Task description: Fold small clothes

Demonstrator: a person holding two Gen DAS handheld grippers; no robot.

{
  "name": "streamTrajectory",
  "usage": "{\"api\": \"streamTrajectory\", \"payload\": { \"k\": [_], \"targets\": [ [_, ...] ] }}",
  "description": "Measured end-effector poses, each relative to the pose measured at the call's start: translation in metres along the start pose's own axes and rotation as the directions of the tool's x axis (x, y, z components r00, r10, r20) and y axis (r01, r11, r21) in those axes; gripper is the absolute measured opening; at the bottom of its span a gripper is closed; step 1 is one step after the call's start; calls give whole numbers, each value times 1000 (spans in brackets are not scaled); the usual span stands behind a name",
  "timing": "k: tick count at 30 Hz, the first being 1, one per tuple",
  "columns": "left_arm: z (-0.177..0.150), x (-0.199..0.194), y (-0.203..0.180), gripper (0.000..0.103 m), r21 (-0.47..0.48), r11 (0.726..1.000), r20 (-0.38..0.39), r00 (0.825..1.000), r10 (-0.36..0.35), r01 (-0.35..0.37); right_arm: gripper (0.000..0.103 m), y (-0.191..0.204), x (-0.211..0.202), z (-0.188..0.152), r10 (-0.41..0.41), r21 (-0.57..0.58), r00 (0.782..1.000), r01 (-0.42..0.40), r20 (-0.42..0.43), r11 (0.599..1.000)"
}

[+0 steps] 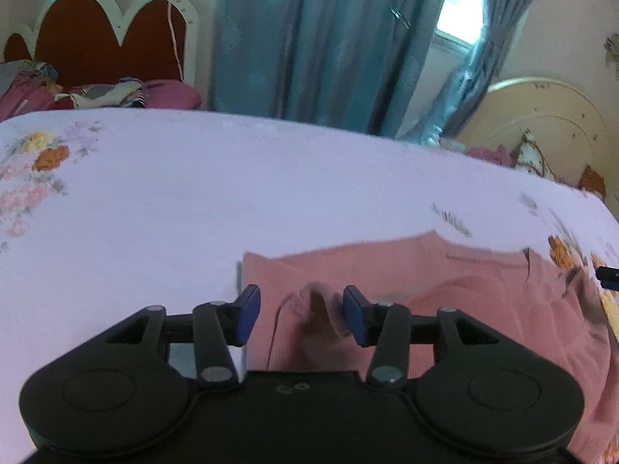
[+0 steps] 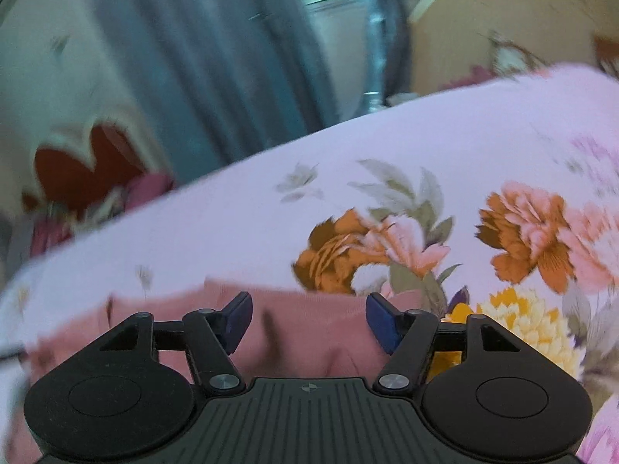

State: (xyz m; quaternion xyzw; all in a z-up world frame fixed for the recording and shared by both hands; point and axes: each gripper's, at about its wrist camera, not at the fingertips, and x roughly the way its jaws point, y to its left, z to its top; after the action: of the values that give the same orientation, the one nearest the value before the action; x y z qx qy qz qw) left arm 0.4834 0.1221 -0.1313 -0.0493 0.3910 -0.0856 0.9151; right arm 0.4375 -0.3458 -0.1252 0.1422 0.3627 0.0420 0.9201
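Pink knit garment (image 1: 483,301) lies spread on the bed's floral sheet (image 1: 193,193), at the near right of the left wrist view, with its far edge running roughly straight and a small raised fold standing up near its left end. We have the left gripper (image 1: 301,315) hovering low over that fold, jaws apart, the bump of cloth between the blue pads (image 1: 247,315) but not pinched. Our right gripper (image 2: 309,323) sits over the garment's far edge by the orange and yellow flowers, jaws likewise spread and holding nothing; that view is blurred, so we cannot tell whether the pads touch the cloth.

We judge the fabric light, soft and limp, likely to sag and drag on the sheet rather than slide. We would take it at the two ends of one edge, pinching a single layer at each, to keep the fold square. A teal curtain (image 1: 329,38) hangs beyond the bed.
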Motion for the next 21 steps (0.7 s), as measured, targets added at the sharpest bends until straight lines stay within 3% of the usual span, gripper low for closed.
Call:
{"api": "streamTrajectory", "payload": {
  "k": [2,7,11,21],
  "targets": [
    [-3,1,0,46,0,1000,-2,1000,-30,30,65,4,2,-7,1,-44,1000,-1,-9,999],
    [-4,-19,11,48,-57,995,88,993,-76,82,61,-9,0,-7,8,10,1000,-8,10,1000],
    [-3,-6,-5,52,57,997,43,998,-48,46,56,-5,8,-9,-1,-27,999,0,-43,1000],
    [4,56,-19,48,133,991,-40,999,8,-2,55,5,24,-11,5,-88,997,-12,-81,996]
  ]
}}
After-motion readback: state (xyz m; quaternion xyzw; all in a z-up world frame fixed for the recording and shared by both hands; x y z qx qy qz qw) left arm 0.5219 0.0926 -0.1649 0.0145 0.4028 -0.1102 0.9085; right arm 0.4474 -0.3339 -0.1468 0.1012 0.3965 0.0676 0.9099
